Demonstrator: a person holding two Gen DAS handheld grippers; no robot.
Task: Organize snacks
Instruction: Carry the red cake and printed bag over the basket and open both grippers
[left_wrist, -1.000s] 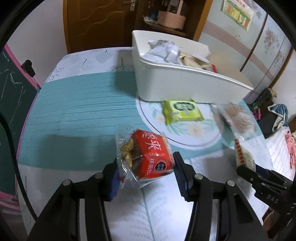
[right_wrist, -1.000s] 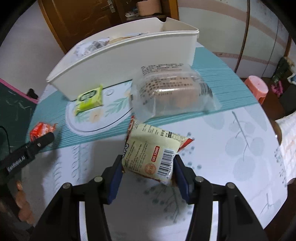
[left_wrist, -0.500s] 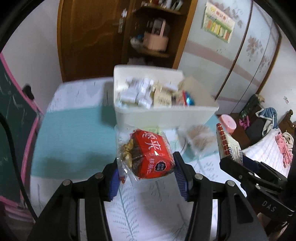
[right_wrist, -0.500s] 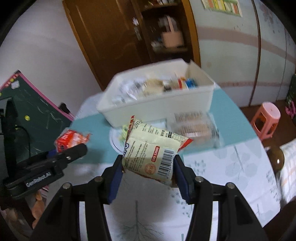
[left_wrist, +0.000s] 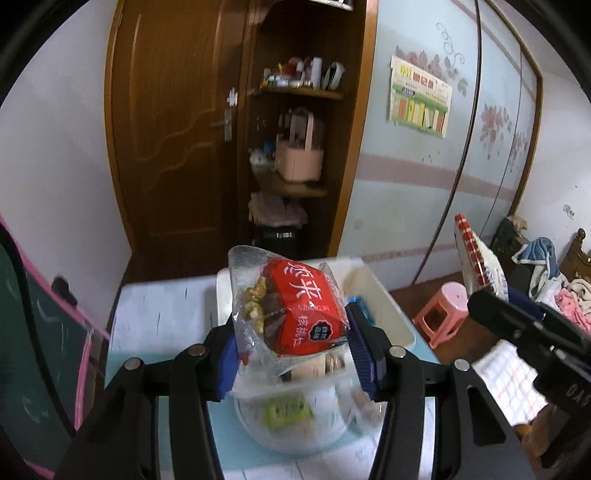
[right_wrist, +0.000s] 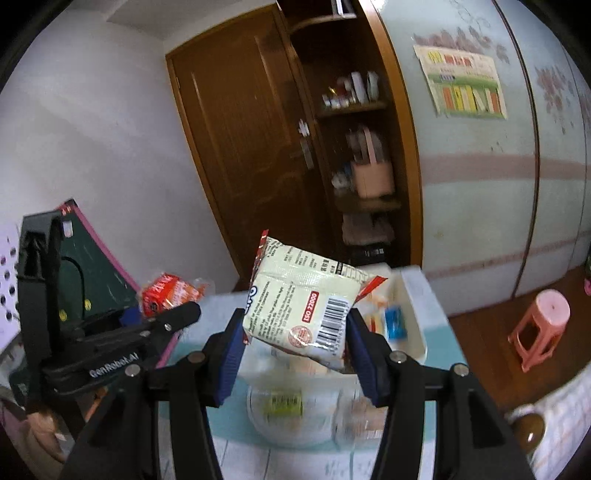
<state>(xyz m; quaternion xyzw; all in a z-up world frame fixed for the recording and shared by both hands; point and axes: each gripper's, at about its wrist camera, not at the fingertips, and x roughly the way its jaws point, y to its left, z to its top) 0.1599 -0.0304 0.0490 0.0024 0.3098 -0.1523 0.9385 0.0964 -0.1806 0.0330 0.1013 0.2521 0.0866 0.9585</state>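
Gripping a red walnut snack packet (left_wrist: 301, 306) between its blue pads, the left hand-held gripper (left_wrist: 291, 349) is seen raised above a white bin (left_wrist: 388, 314), with the packet's clear wrapper bulging upward. The right hand-held gripper (right_wrist: 293, 350) is closed on a cream snack packet (right_wrist: 303, 306) with a barcode, also held in the air over the same bin, where other wrapped snacks are stored. Below both grippers, on the counter (left_wrist: 162, 317) covered by a teal and white cloth, a green snack packet (left_wrist: 288, 410) and a clear-wrapped snack (right_wrist: 354, 413) are left lying, blurred, just in front of the bin. A wooden door (left_wrist: 173, 129), open shelves and a pink stool (left_wrist: 441, 314) are visible beyond the counter.
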